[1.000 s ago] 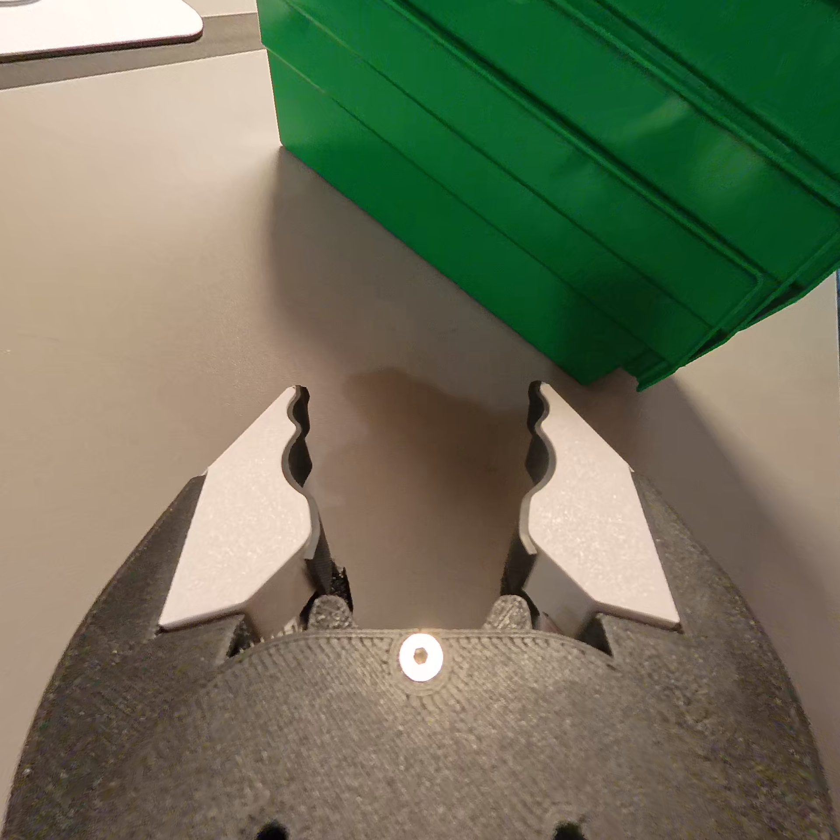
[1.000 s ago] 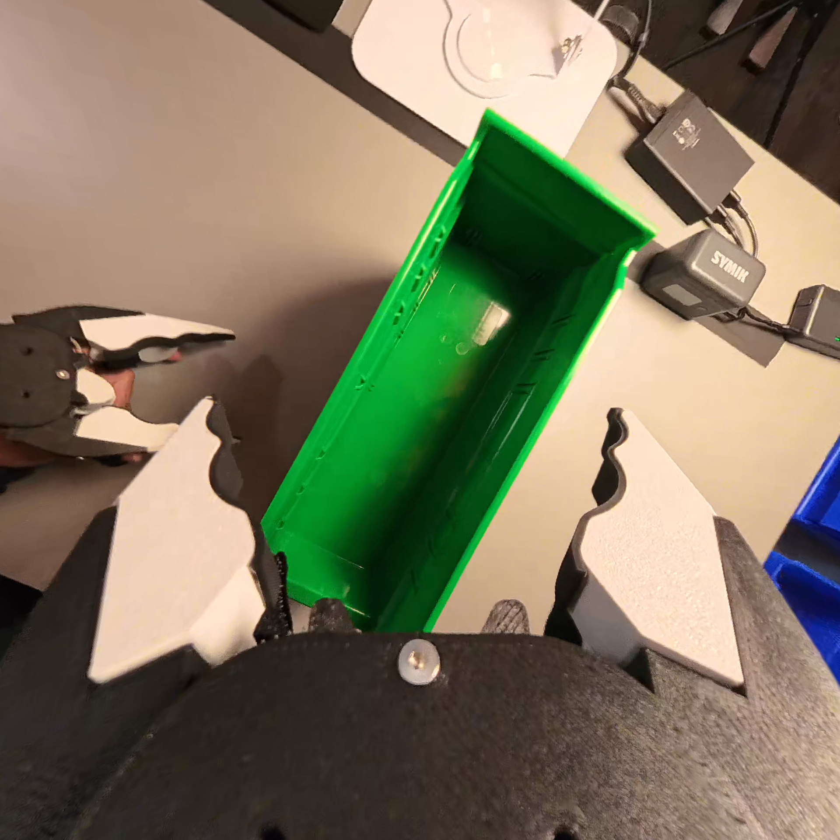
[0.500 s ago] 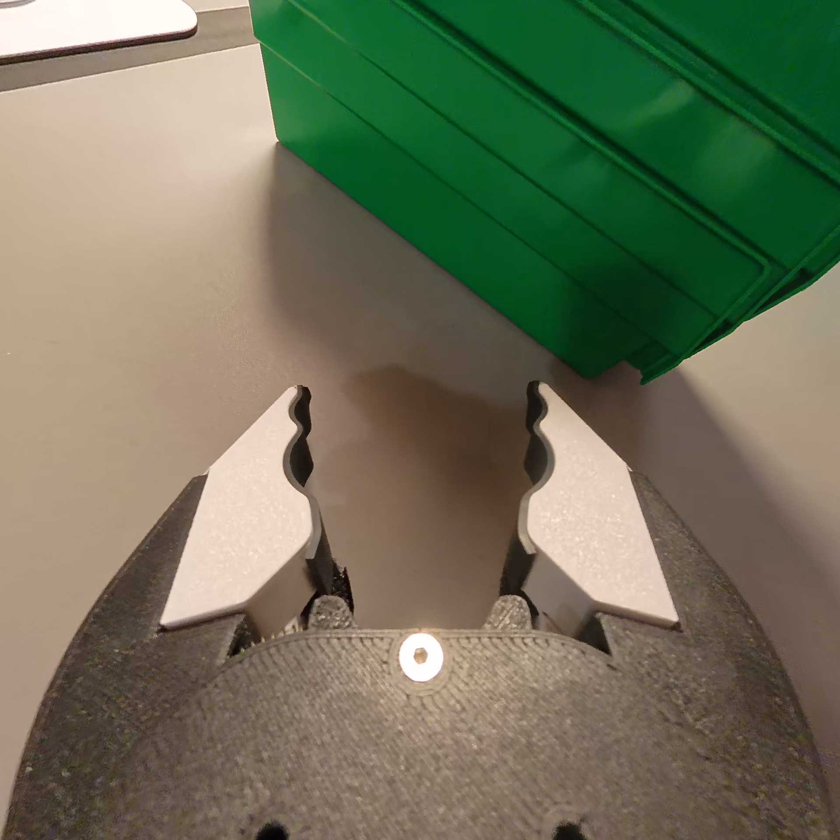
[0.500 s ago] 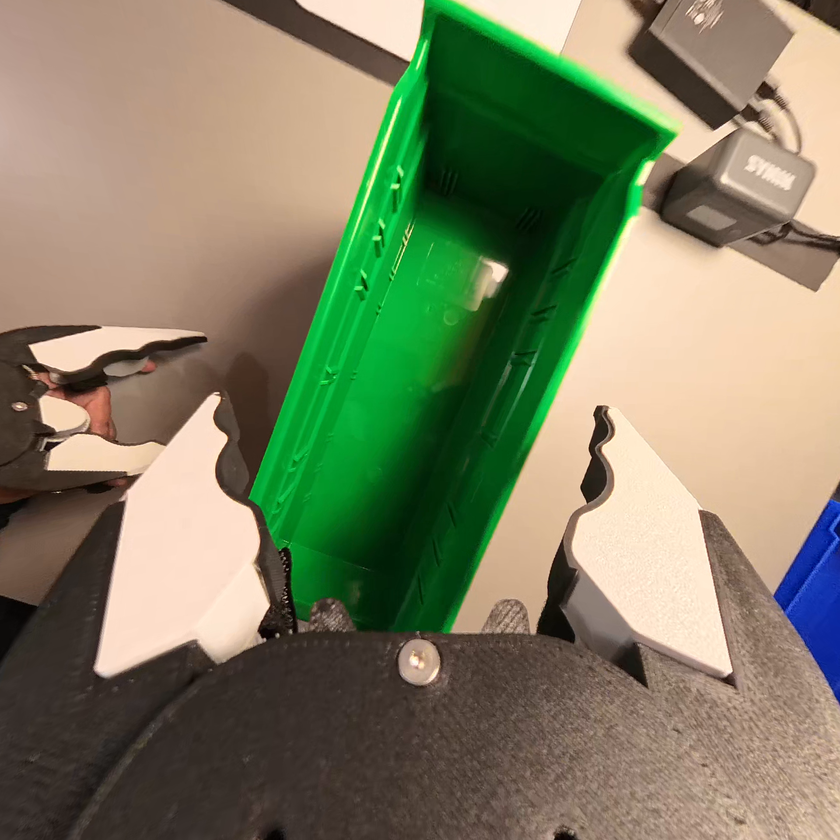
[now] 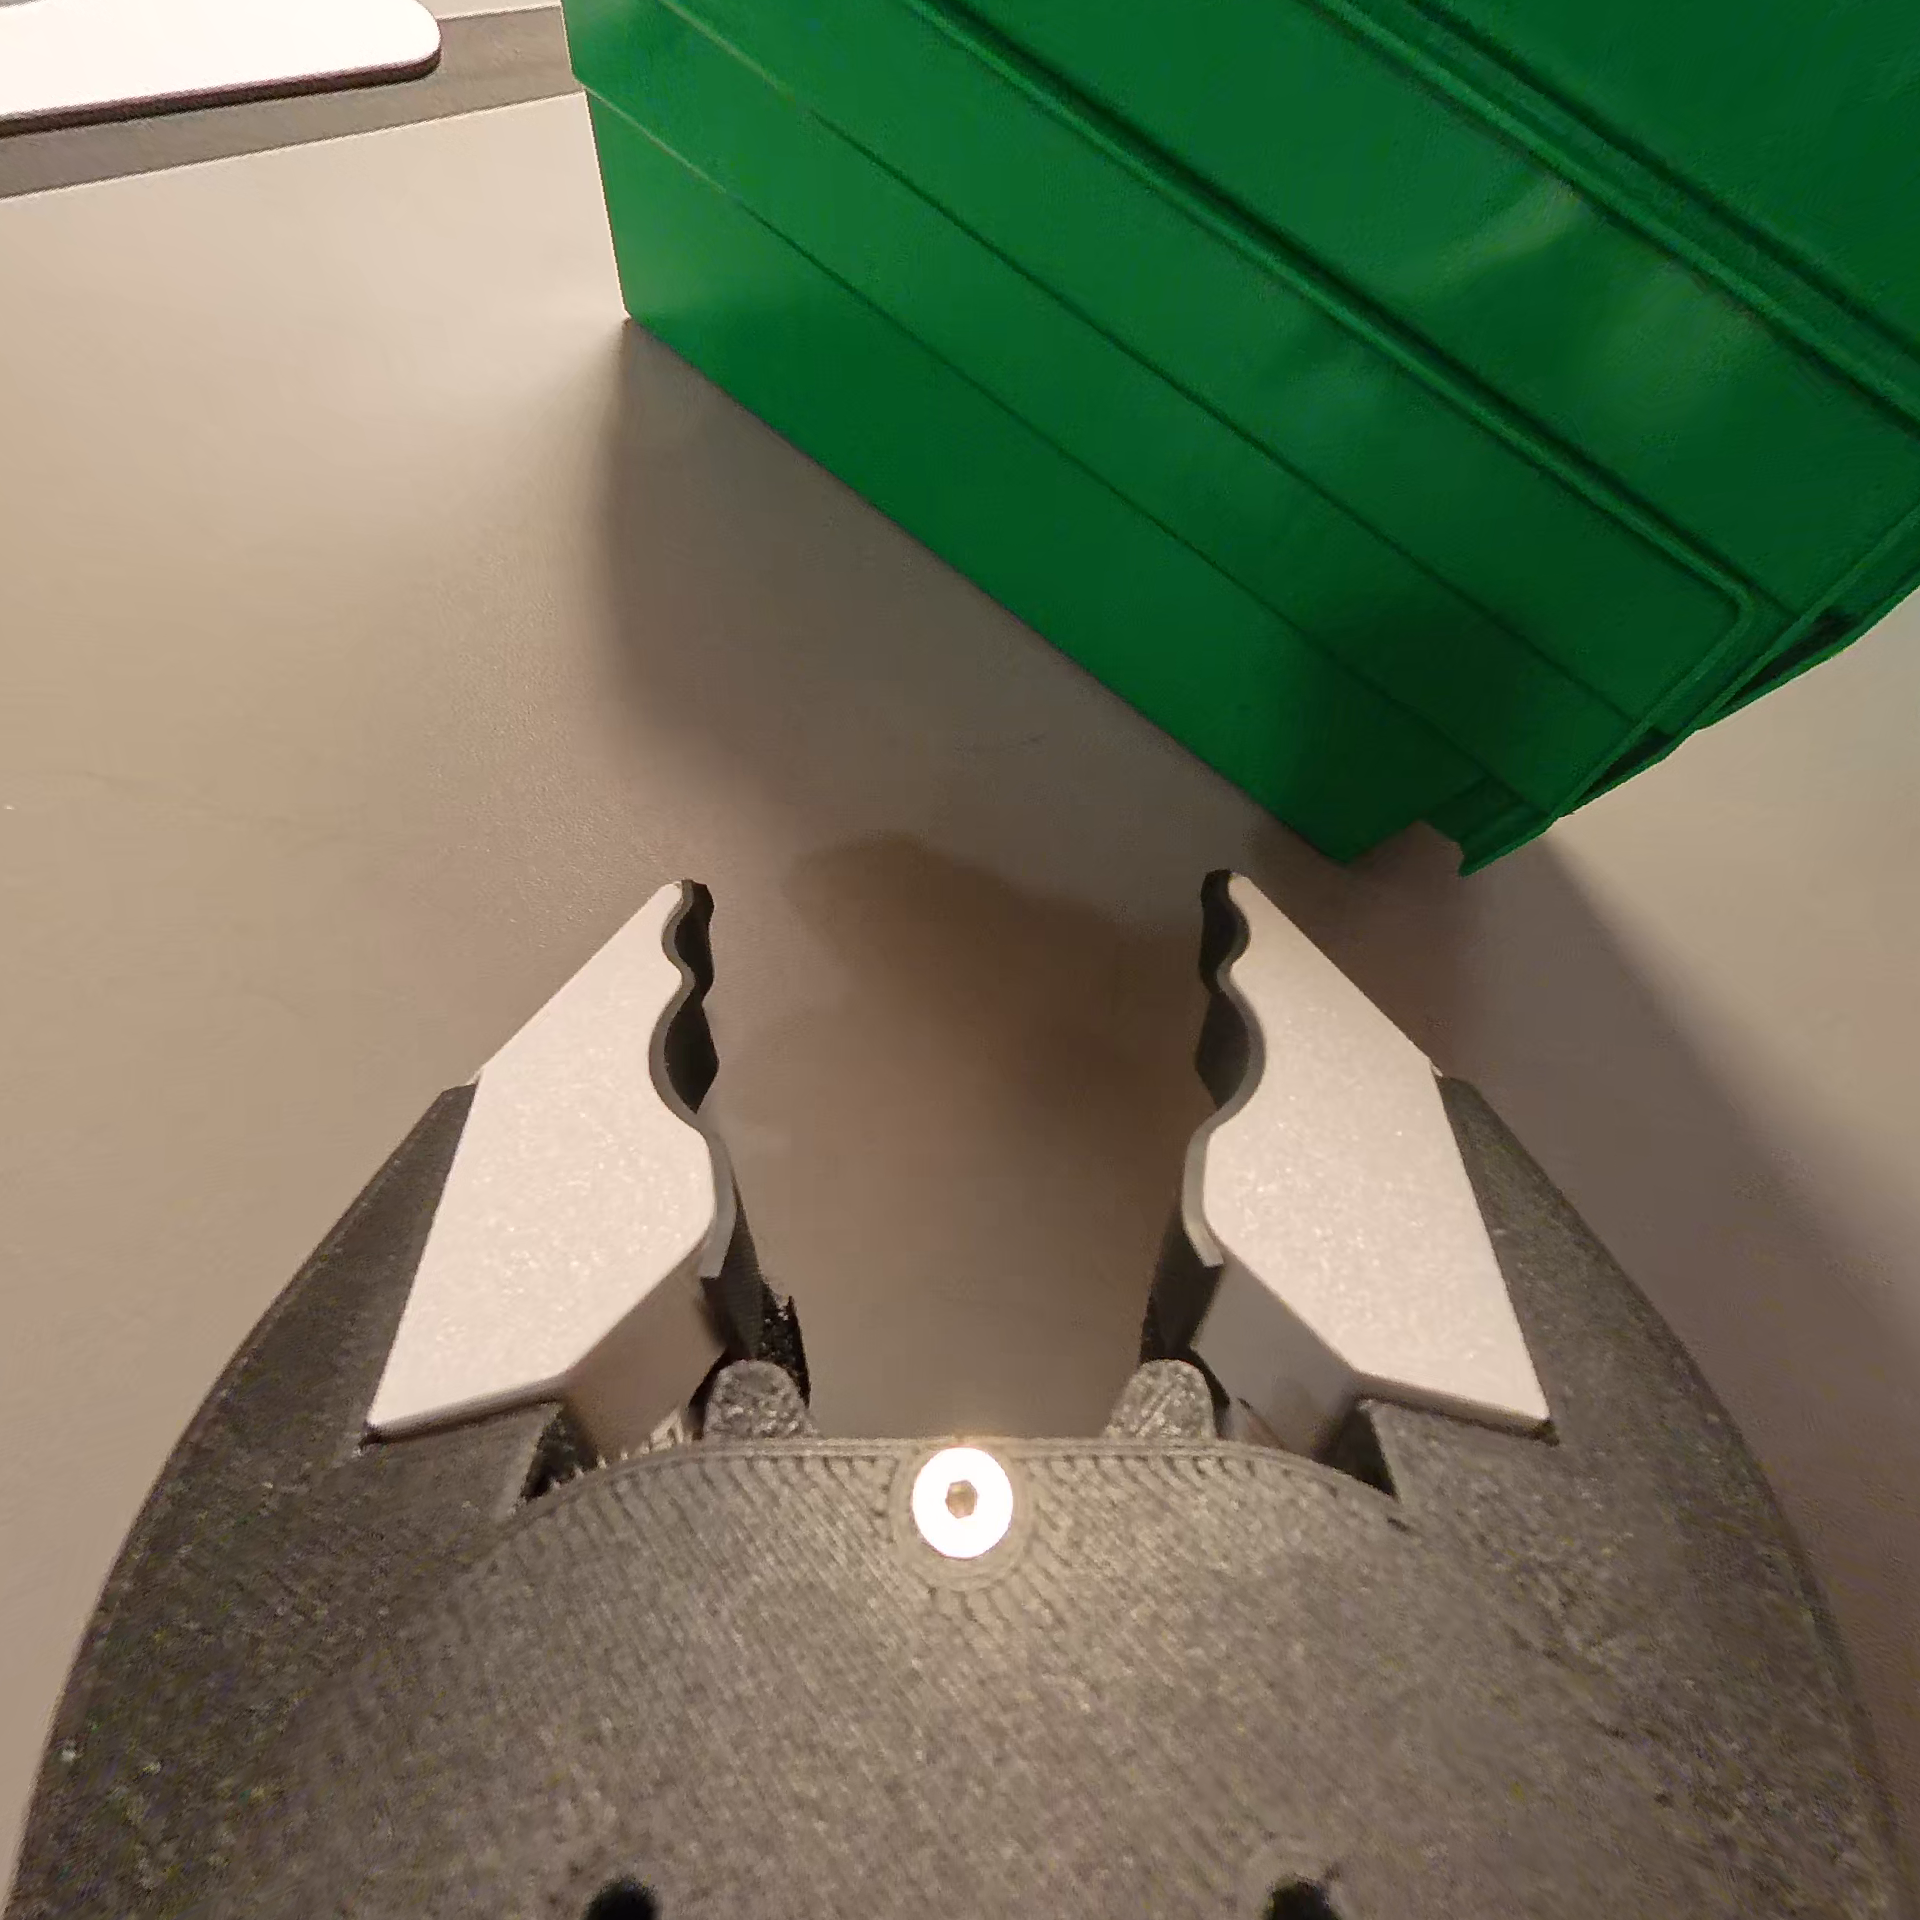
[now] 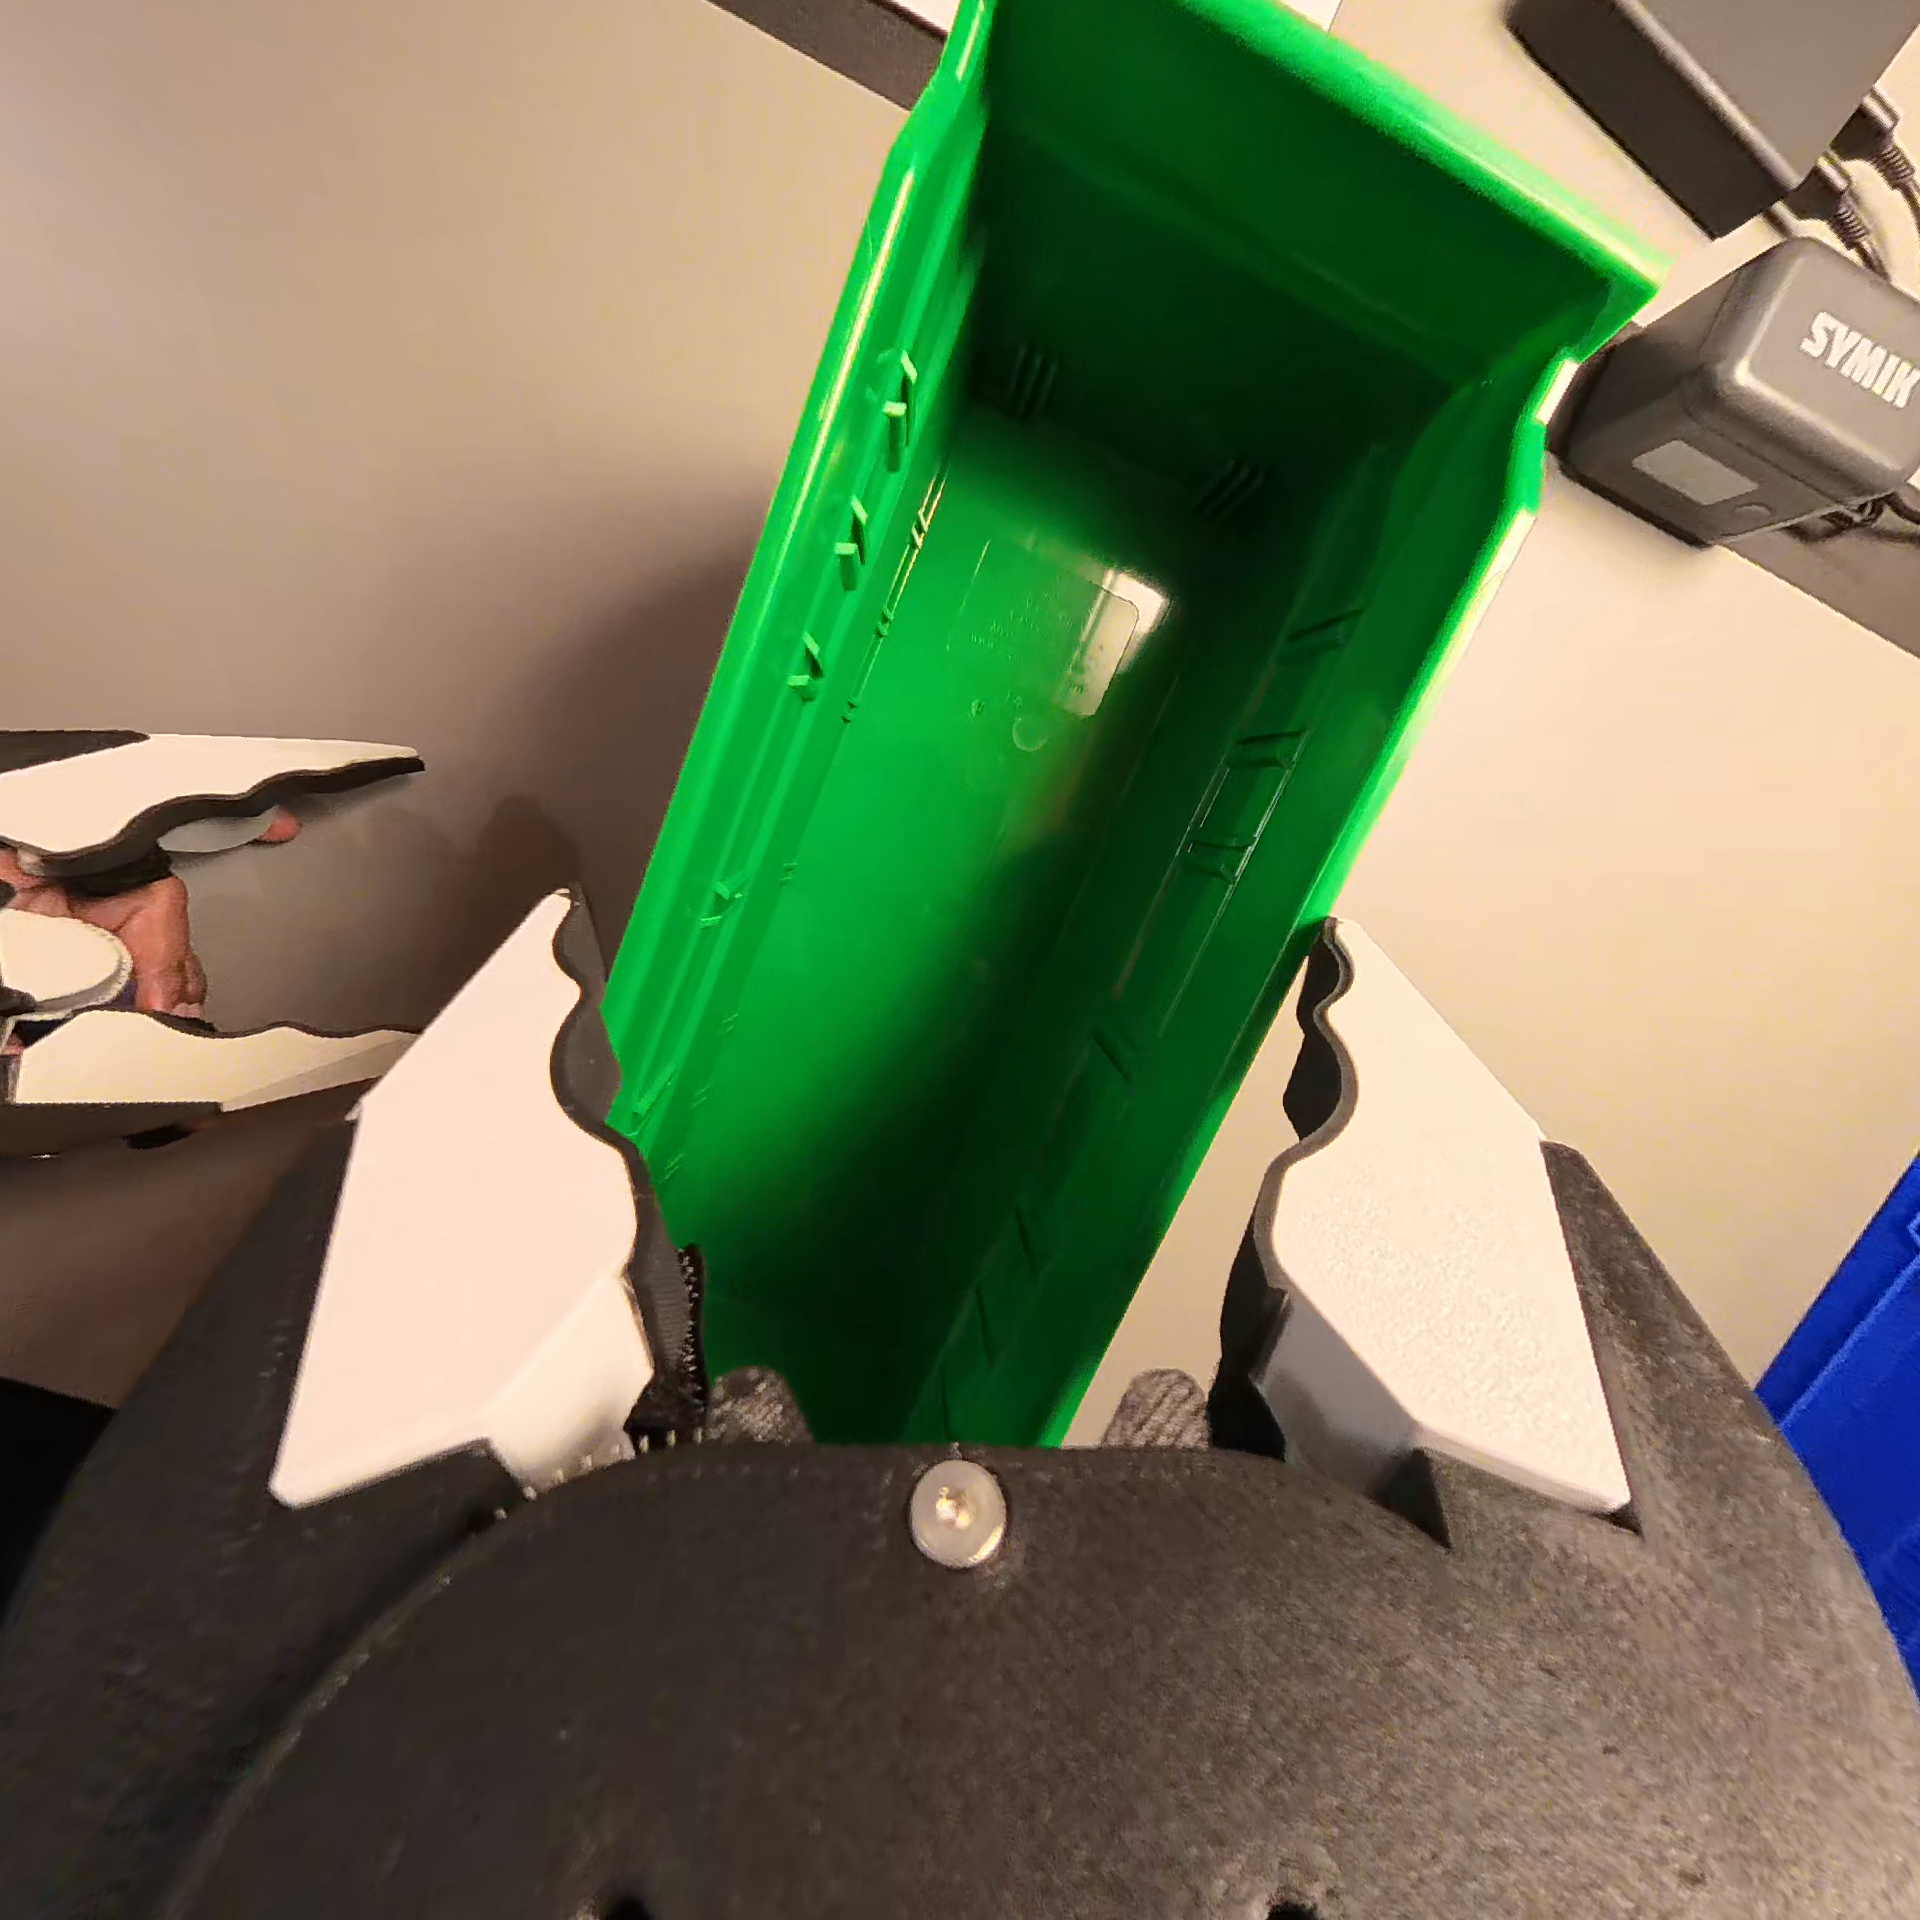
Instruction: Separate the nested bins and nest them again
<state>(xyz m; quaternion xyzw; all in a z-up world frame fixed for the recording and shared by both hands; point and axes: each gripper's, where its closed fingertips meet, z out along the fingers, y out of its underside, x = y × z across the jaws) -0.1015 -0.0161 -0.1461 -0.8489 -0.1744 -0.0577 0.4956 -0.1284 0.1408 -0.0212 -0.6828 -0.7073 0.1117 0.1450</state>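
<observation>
the green bin (image 6: 1049, 790) runs lengthwise straight away from the right gripper (image 6: 951, 940), open top facing the camera, its near end sitting between the two fingers. the left pad looks like it's touching the bin's wall, the right fingertip sits right at the other rim, so it reads as closing on the bin across its width (can't tell if it's really clamped).

the left gripper (image 5: 956, 904) is spread with nothing in it, just bare table (image 5: 312, 623) between the fingers. the bins are ahead and to its right, close, not touching.

chargers (image 6: 1745, 395) sit past the far end, a blue bin (image 6: 1860, 1351) off to the right. nothing blocks either gripper.
</observation>
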